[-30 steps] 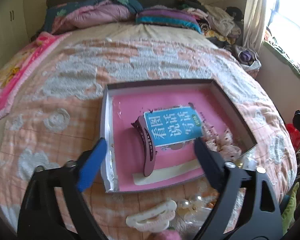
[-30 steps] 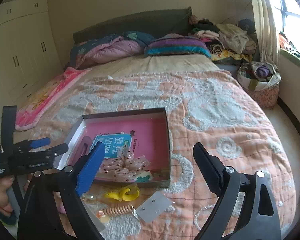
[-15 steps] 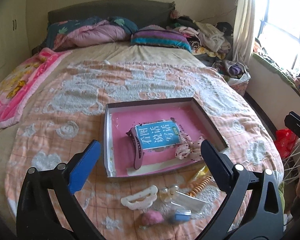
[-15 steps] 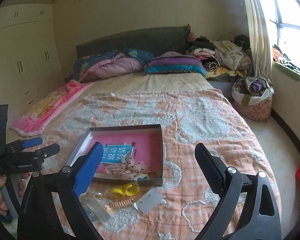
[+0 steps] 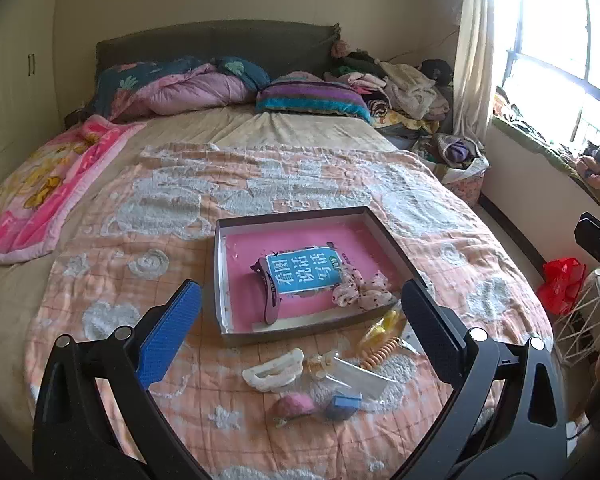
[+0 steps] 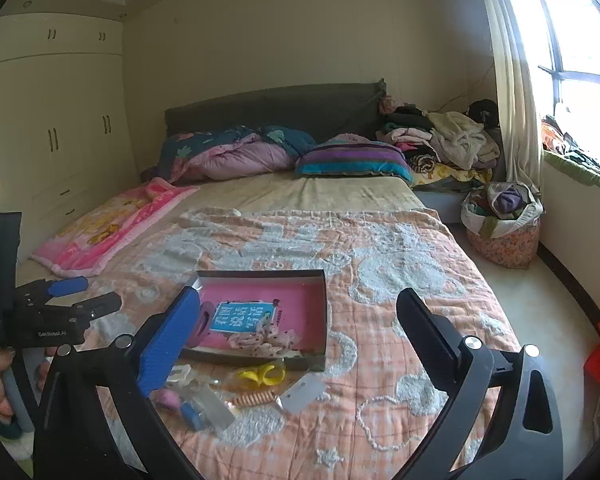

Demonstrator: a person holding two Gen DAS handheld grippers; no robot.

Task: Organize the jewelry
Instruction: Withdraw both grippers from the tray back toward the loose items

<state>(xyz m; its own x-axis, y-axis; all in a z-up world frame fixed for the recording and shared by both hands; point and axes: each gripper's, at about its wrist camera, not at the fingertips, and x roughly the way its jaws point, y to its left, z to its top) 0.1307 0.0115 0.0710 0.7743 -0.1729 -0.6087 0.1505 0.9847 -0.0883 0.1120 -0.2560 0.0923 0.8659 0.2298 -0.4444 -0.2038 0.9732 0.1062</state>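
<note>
A shallow box (image 5: 219, 280) with a pink floor lies on the peach quilt. In it are a blue printed card (image 5: 306, 270), a mauve claw clip (image 5: 269, 300) and a spotted scrunchie (image 5: 362, 294). On the quilt in front of it lie a white hair clip (image 5: 274, 370), a yellow clip (image 5: 382, 326), an orange spiral tie (image 5: 378, 356), a pink fuzzy piece (image 5: 296, 404) and clear bags (image 5: 360, 376). My left gripper (image 5: 300, 292) hangs open and empty above them. My right gripper (image 6: 298, 296) is opening, with nothing between its jaws, back from the box (image 6: 322, 312).
Pillows and a folded duvet (image 5: 204, 88) lie at the headboard, with a pink blanket (image 5: 40, 184) on the left. A clothes pile (image 6: 440, 140) and a full basket (image 6: 500, 224) stand right of the bed. A red bag (image 5: 560, 284) is on the floor, and wardrobes (image 6: 52, 132) line the left wall.
Both grippers have pulled back and risen from the box, so it looks smaller and the loose pieces in front of it show. Both pairs of jaws have spread a little wider.
</note>
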